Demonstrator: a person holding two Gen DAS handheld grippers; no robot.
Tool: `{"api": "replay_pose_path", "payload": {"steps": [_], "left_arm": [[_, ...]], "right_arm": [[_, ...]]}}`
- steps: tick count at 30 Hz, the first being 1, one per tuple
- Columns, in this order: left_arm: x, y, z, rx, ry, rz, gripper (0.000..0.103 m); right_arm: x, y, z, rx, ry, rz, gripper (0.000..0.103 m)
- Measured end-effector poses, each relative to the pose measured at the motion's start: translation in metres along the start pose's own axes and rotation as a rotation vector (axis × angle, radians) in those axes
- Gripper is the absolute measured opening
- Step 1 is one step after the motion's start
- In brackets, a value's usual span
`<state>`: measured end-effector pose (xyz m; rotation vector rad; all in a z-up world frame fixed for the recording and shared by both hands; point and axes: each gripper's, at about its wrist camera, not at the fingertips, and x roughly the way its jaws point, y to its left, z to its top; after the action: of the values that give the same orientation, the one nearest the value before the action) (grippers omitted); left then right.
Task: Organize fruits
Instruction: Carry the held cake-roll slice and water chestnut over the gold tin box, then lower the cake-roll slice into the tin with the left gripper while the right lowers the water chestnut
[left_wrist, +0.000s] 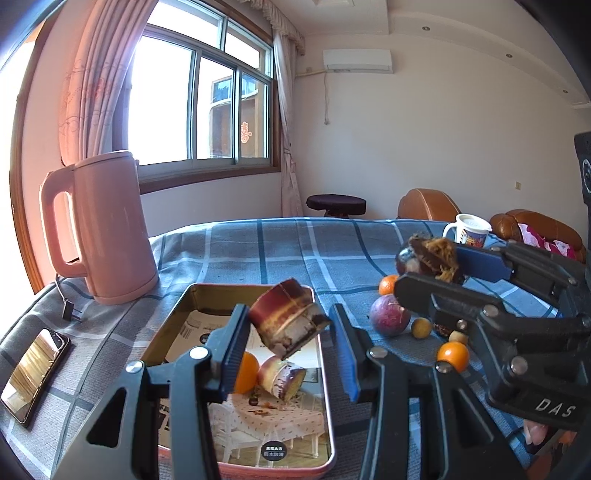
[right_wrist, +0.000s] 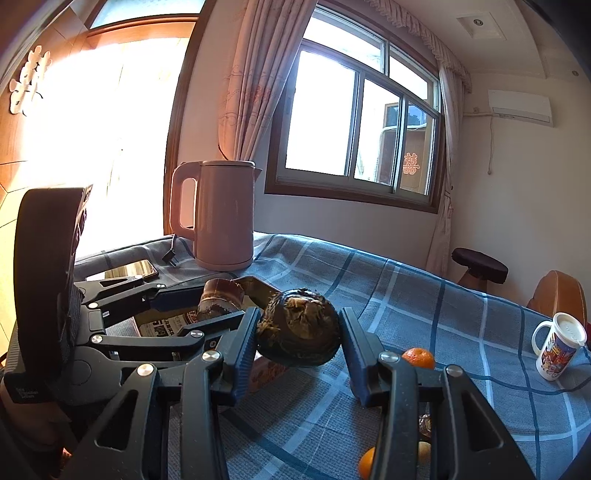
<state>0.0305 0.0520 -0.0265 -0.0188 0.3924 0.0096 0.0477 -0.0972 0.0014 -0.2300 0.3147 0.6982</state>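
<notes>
**Kid:** Left wrist view first. What did the left gripper have?

**Me:** It had a short piece of sugarcane, dark red with a pale band. The two blue fingers stood on each side of it. The left finger touched it, but I could not tell if the right one did. The piece sat tilted near the fingertips, up in the air over the metal tray.

**Kid:** What was under the fingers?

**Me:** Down in the tray, under the left finger, lay an orange and a second sugarcane piece, touching each other.

**Kid:** And the right gripper?

**Me:** From the right wrist view, its fingers pinched a brown, hairy coconut piece from both sides. It was off the blue checked cloth.

**Kid:** What was past those fingers?

**Me:** Left of them was the other gripper with its cane. Far beyond stood a pink kettle. Just right of the right finger sat a small orange. Far right stood a white mug.

**Kid:** More fruit?

**Me:** Yes. In the left wrist view, a purple passion fruit lay on the cloth to the right of the left fingers, below the right gripper.
</notes>
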Motion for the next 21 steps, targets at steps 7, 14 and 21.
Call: {"api": "replay_pose_path", "payload": {"steps": [7,14,21], "left_arm": [[0.001,0.015,0.000,-0.013,0.012,0.028,0.046],[0.002,0.034,0.002,-0.034,0.030,0.066,0.046],[0.008,0.059,0.000,-0.060,0.066,0.099,0.046]], "right_arm": [[0.009,0.009,0.006,-0.023,0.009,0.023,0.046],[0.017,0.015,0.006,-0.025,0.026,0.045,0.046],[0.030,0.021,0.003,-0.022,0.057,0.068,0.046]]}}
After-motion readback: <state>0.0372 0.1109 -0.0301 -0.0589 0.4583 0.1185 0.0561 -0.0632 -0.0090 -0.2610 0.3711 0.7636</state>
